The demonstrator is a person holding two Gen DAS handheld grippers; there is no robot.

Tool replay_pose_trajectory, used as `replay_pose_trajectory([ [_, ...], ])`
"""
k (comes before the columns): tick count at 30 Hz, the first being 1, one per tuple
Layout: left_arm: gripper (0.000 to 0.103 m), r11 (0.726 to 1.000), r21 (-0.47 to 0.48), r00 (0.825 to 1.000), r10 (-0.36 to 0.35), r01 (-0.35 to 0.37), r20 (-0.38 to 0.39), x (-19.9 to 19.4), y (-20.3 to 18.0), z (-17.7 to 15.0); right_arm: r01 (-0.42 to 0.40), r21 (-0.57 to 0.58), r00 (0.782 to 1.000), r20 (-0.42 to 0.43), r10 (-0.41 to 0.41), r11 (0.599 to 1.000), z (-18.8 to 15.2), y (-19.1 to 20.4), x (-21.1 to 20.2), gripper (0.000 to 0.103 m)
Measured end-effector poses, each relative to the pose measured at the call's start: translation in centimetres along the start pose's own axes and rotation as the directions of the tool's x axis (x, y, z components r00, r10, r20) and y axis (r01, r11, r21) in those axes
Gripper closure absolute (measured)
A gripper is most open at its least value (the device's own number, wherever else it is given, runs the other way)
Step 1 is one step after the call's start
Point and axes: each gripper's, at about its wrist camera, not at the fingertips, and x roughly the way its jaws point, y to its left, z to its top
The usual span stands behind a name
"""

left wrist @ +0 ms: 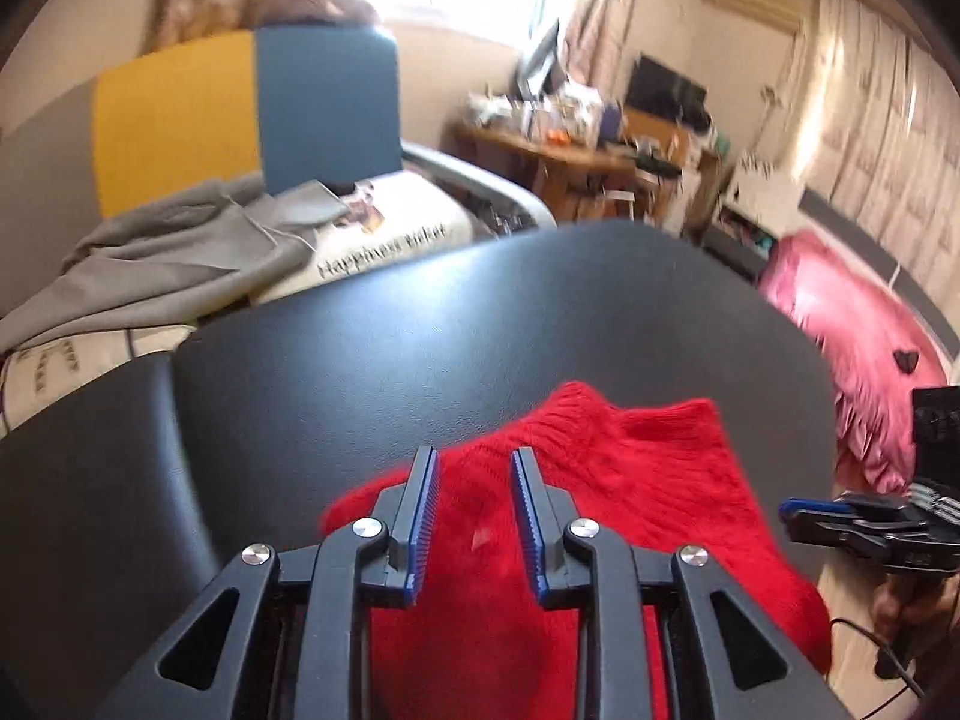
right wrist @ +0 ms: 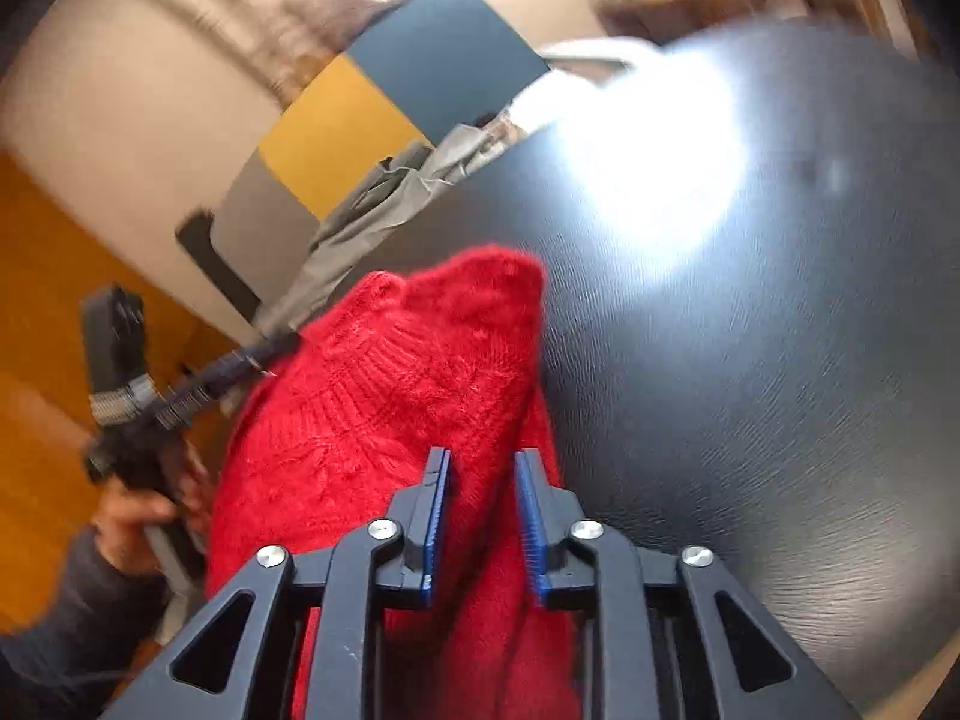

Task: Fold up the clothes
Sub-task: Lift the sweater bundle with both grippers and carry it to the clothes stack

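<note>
- Red sweater [left wrist: 600,480]: soft, fluffy knit, judged light and limp; it should drape and bunch rather than hold a crease, and the fuzzy yarn should give the ribbed pads good purchase.
- Best hold, as a judgement: a pinch at an outer edge or at the ribbed band, taking all layers, not the loose middle.
- Look: bright red, cable pattern, ribbed band [right wrist: 384,360] ahead and left of the right gripper [right wrist: 482,525].
- Place: it lies bunched on the black bench [left wrist: 420,324], directly under and ahead of both grippers, its near part draping over the bench edge.
- Left gripper [left wrist: 471,519]: jaws parted, nothing pinched; sweater below the gap.
- Right gripper: jaws parted, pads clear of the knit, no grip.
- Grey garment [left wrist: 180,252] lies beyond the bench, ahead and left of the left gripper.
</note>
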Motion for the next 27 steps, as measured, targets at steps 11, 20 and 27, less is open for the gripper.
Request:
replay_pose_trajectory([
  [11,0.077,0.999,0.03,1.0,-0.014,0.015,-0.013,-4.0,-1.9,-7.4,0.082,-0.541,0.984,-0.087,-0.152,0.837,-5.2,12.5,-0.2,0.069],
  [20,0.076,0.997,0.077,0.991,0.035,-0.026,-0.125,0.2,-3.8,-8.0,0.19,-0.447,0.973,-0.035,-0.229,0.874,-10.3,6.7,0.2,0.057],
  [27,0.068,0.96,-0.207,0.98,-0.198,0.191,-0.014,-4.3,1.6,-7.5,0.107,-0.39,0.982,-0.103,-0.159,0.915,-8.5,6.6,-1.0,0.052],
])
